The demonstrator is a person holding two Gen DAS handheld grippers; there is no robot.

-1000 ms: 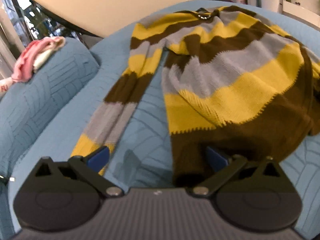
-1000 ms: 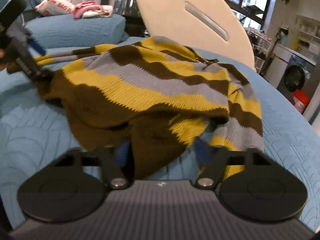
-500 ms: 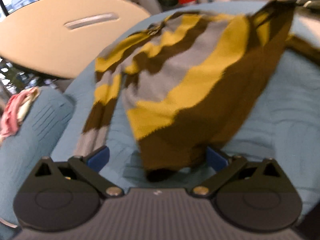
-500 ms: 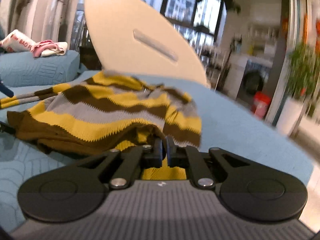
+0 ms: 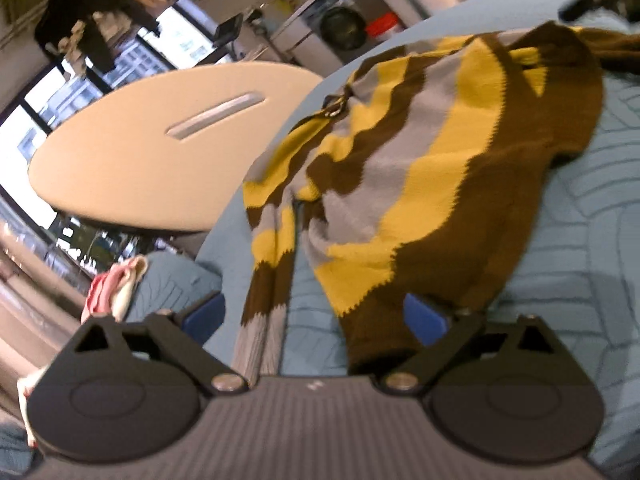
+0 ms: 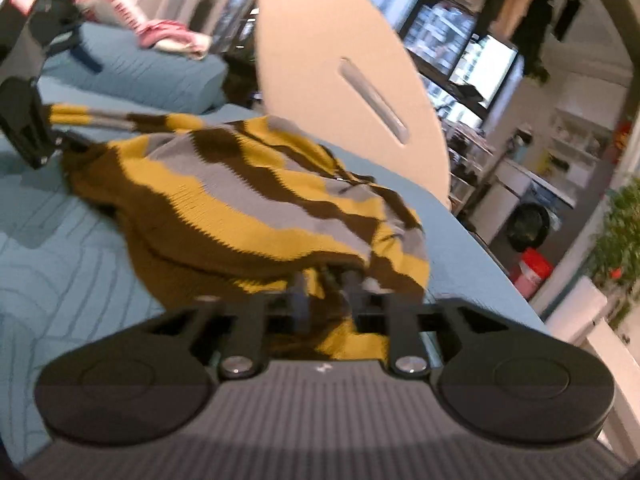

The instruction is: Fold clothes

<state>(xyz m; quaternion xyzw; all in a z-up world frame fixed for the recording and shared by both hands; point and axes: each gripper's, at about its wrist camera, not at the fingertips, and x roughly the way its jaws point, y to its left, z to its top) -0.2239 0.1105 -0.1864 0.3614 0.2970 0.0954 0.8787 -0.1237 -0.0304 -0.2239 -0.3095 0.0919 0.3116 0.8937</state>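
A knitted sweater (image 5: 420, 168) striped yellow, grey and brown lies rumpled on the blue quilted bed (image 5: 580, 240). My left gripper (image 5: 314, 316) is open wide. The brown hem corner lies between its blue pads (image 5: 424, 318) without touching them, and one sleeve (image 5: 264, 280) runs down past the left pad. In the right wrist view the sweater (image 6: 240, 200) is bunched into a heap. My right gripper (image 6: 325, 298) is at its near edge, jaws opening, a narrow gap between them and a fold of knit in that gap. The left gripper (image 6: 24, 128) shows at the far left.
A beige oval board (image 5: 160, 140) stands behind the bed. A blue pillow (image 6: 160, 76) with pink and white cloth (image 6: 172, 38) on it sits at the left. A washing machine (image 6: 528, 228), a red container (image 6: 534, 270) and a plant (image 6: 616, 232) stand beyond the bed's right edge.
My right gripper closed on the sweater's near edge, pulled it up and over, and now its jaws have parted. Both views have rolled. The left gripper stayed open near the hem.
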